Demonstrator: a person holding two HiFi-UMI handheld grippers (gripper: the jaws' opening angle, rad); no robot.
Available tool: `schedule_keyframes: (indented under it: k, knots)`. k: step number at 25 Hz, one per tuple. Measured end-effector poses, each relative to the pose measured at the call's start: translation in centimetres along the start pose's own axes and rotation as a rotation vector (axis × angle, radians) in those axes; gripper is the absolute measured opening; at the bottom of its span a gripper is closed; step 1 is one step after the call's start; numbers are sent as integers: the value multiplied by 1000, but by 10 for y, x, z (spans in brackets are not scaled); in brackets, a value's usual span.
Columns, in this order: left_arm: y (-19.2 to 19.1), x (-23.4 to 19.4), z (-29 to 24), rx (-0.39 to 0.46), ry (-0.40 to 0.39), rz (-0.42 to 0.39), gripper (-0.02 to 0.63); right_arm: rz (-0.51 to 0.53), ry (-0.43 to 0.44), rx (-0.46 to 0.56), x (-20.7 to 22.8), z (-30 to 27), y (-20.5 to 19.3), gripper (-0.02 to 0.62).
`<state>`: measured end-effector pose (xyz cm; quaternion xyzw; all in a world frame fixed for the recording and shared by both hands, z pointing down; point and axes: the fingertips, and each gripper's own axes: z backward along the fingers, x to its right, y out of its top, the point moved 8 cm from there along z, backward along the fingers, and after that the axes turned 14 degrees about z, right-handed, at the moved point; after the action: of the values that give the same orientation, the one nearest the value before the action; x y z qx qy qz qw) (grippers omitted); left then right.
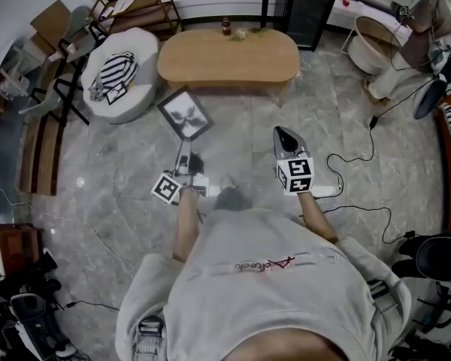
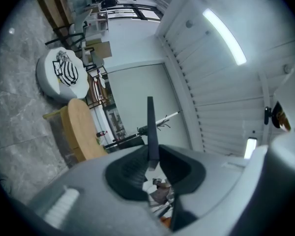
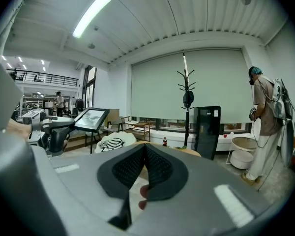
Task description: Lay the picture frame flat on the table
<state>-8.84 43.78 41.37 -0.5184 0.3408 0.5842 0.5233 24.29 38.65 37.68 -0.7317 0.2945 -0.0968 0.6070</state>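
A dark-rimmed picture frame with a grey print is held above the stone floor, tilted, its lower edge in my left gripper. Edge-on in the left gripper view, the picture frame is a thin dark blade with the jaws of my left gripper shut on it. The oval wooden table lies ahead, beyond the frame. My right gripper hangs to the right, shut on nothing. In the right gripper view the right gripper has its pads meeting, and the picture frame shows at left.
A white round pouf with a striped bag stands left of the table. A small bottle stands at the table's far edge. Cables trail over the floor at right. A person stands by a white tub at far right.
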Motion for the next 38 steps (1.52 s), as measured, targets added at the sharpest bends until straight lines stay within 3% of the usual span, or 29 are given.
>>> schedule_keyframes:
  k: [21, 38]
  knots:
    - [123, -54, -169, -45, 20, -15, 68, -26, -10, -31, 46, -192, 31, 3]
    - [199, -98, -220, -44, 25, -2, 69, -7, 13, -69, 28, -293, 45, 3]
